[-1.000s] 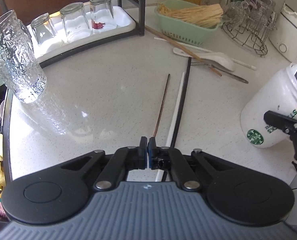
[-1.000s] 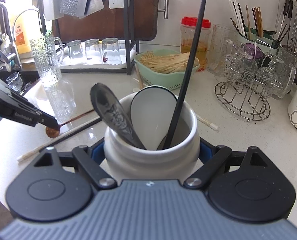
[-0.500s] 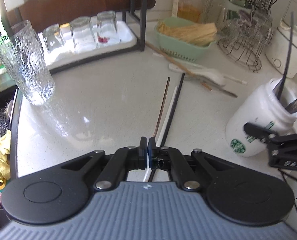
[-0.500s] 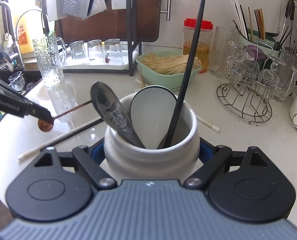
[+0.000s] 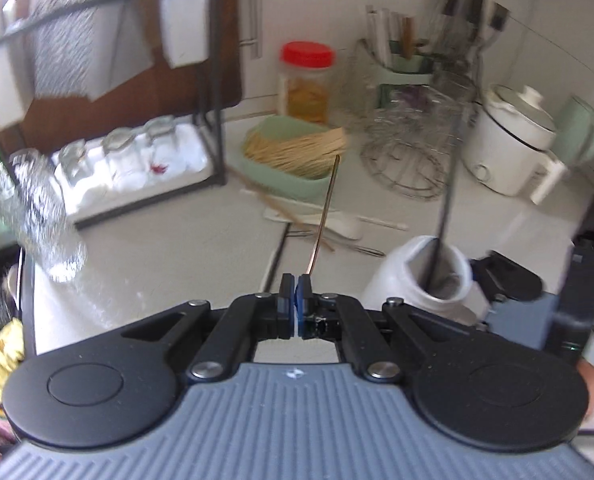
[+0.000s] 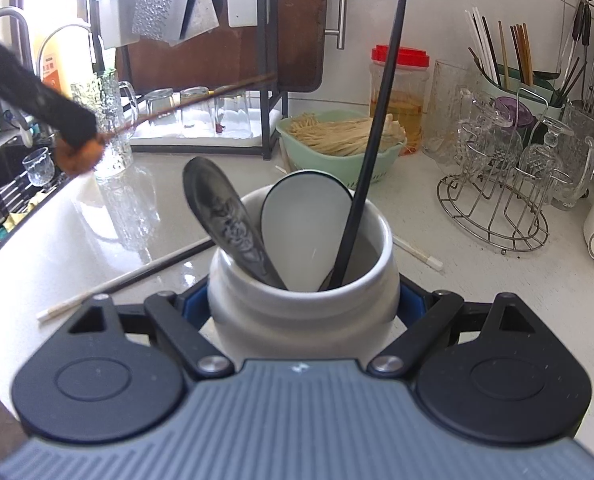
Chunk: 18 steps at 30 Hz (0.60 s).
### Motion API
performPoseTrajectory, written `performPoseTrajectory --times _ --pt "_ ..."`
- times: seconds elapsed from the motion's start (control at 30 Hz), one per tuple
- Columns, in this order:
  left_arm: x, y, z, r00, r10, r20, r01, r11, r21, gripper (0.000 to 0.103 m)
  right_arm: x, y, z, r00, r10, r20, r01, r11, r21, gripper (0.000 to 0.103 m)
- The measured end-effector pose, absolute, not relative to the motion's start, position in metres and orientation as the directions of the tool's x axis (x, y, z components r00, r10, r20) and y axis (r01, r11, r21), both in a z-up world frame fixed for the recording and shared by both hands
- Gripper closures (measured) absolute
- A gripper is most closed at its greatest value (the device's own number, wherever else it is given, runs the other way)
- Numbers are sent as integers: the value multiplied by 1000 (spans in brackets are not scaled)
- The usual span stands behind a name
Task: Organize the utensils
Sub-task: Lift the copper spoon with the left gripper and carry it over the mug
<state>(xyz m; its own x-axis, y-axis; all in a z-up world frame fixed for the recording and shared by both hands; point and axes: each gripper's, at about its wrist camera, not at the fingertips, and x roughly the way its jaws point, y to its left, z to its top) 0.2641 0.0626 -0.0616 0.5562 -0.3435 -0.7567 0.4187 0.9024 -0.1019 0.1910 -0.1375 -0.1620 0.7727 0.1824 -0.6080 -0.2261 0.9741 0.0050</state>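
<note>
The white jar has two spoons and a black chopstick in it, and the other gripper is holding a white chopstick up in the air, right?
Not white. The left gripper holds a thin brown stick, as the left wrist view shows. The white jar does hold two spoons and the black chopstick.

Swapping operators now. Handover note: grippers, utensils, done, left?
Left gripper: shut on a thin brown stick, held in the air above the counter.
Right gripper: shut on the white jar.
Done: metal spoon, white spoon and black chopstick are in the jar.
Left: the stick, then the black and white chopsticks on the counter, plus others behind the jar.
</note>
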Motion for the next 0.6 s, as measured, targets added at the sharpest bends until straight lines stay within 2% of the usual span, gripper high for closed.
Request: performPoseTrajectory --times 0.33,0.6 --pt "249 44 -6 400 -359 -843 558 826 -86 102 191 -136 -164 785 202 -586 -247 969 4 12" --pt "257 26 10 221 -320 -921 635 764 -113 102 190 -137 -165 787 217 -578 -265 964 1 12"
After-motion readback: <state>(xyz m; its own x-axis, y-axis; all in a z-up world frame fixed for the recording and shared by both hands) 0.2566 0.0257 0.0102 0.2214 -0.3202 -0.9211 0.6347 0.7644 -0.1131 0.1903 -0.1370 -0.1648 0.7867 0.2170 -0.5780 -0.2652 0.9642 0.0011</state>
